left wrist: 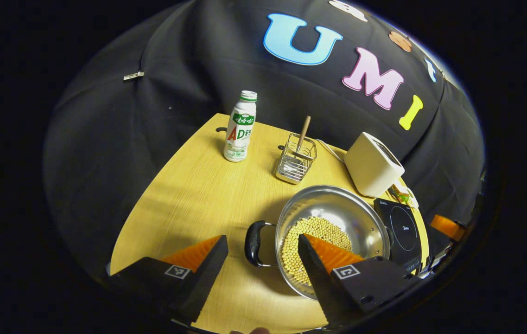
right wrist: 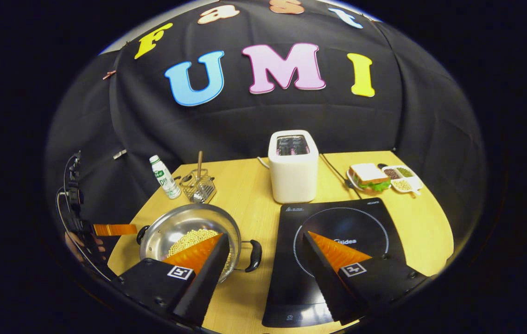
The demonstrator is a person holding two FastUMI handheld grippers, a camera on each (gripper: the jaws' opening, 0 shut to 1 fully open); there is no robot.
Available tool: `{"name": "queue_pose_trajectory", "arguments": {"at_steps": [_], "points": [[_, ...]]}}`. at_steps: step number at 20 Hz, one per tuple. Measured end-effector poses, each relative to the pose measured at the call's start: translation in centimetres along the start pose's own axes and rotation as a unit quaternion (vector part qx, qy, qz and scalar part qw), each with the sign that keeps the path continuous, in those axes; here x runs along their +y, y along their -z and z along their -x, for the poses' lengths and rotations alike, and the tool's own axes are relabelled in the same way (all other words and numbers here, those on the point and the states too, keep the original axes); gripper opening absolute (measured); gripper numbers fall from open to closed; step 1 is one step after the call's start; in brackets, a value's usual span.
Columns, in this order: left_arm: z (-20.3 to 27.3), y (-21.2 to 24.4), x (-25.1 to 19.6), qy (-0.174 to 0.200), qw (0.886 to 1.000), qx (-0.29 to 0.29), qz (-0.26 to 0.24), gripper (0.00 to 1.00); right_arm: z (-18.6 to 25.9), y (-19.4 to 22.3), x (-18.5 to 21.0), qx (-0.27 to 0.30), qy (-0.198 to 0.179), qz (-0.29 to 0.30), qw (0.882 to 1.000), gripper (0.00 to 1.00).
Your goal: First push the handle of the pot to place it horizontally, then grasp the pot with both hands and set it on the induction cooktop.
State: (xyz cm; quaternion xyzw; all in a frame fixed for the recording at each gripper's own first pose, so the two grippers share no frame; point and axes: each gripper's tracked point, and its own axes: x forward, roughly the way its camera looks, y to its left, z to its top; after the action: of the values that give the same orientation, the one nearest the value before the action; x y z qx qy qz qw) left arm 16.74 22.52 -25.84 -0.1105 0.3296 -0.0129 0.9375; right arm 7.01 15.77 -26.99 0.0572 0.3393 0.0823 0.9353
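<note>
A steel pot [left wrist: 337, 215] holding yellow beans [left wrist: 312, 241] sits on the wooden table [left wrist: 189, 195], just left of the black induction cooktop [right wrist: 337, 232]. The pot [right wrist: 184, 227] has two black side handles. My left gripper [left wrist: 262, 239] is open, and the pot's left handle [left wrist: 254, 243] lies in the gap between its fingers without touching them. My right gripper [right wrist: 266, 235] is open too, hovering over the right handle [right wrist: 255, 255] and the cooktop's left edge. The left gripper's orange finger [right wrist: 115, 229] shows beside the pot's far handle [right wrist: 142, 234].
A white toaster [right wrist: 293, 167] stands behind the cooktop, its cord trailing to the right. Behind the pot are a wire basket [right wrist: 198, 185] with a wooden-handled utensil and a drink bottle [right wrist: 165, 177]. A sandwich plate [right wrist: 369, 177] and a small divided dish [right wrist: 400, 178] sit at the back right.
</note>
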Motion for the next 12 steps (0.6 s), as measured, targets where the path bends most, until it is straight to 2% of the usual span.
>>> {"name": "queue_pose_trajectory", "arguments": {"at_steps": [5,6,7,12], "points": [[-1.6,0.1,-0.3,0.007,1.000,0.007,-0.018,0.95,-3.4,3.7,1.6,0.059,-0.022,-0.022,0.998,0.99],[-1.9,0.3,-0.3,0.008,1.000,0.011,-0.021,0.96,-4.0,4.3,1.7,0.067,-0.024,-0.022,0.997,0.94],[-2.3,0.5,-0.2,0.009,1.000,0.013,-0.023,0.96,-4.7,5.0,1.9,0.077,-0.028,-0.023,0.996,0.99],[-4.1,1.8,0.0,0.009,0.999,0.030,-0.031,0.96,-6.9,7.2,2.7,0.104,-0.036,-0.026,0.994,0.99]]}}
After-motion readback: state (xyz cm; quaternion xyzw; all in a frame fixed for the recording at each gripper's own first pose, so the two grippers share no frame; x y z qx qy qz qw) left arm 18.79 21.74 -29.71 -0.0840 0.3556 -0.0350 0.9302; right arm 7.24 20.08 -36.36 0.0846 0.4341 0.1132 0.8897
